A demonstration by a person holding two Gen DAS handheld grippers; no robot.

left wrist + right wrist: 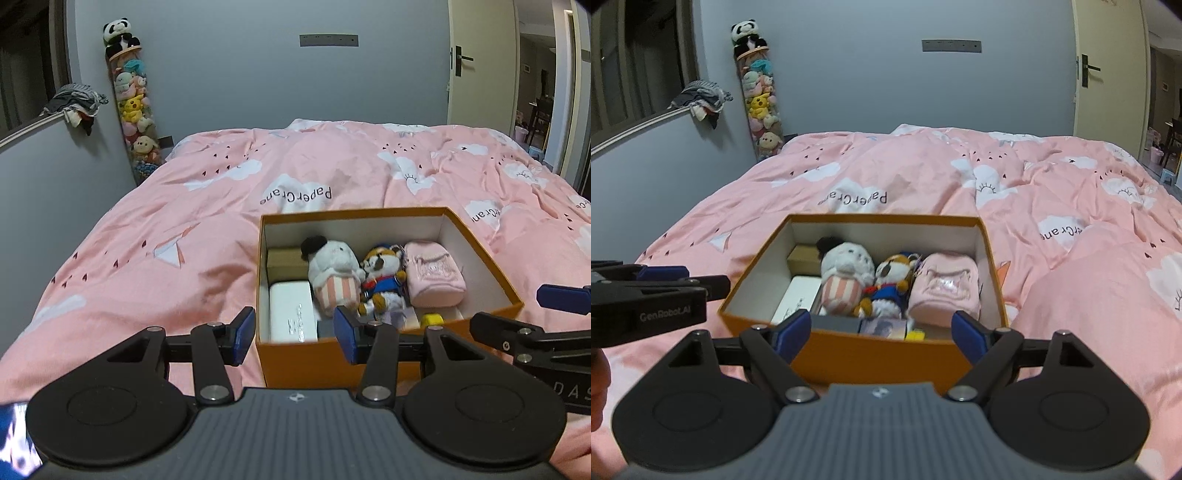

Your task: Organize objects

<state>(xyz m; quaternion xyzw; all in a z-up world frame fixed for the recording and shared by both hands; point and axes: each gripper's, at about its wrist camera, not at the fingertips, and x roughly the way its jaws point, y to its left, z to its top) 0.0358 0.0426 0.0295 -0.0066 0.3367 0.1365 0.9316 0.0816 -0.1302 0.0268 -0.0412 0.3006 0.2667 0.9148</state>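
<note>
Here, the orange box (325, 360) sits on the pink-quilted bed (155, 236) — white plush (334, 271), fox plush (382, 280), pink pouch (434, 275) inside. Left tongs (295, 336) and right tongs (881, 332) gape empty before the box.

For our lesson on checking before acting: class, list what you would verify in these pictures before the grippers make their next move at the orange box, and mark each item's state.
1. Left gripper open and holding nothing: ok.
2. Right gripper open and holding nothing: ok.
3. Orange box uncovered, with no lid on it: ok.
4. Pink pouch, striped white plush and blue-suited plush inside the box: ok.
5. Items left to pack on the pink duvet: none visible.
6. Box lid's whereabouts: cannot tell.
</note>
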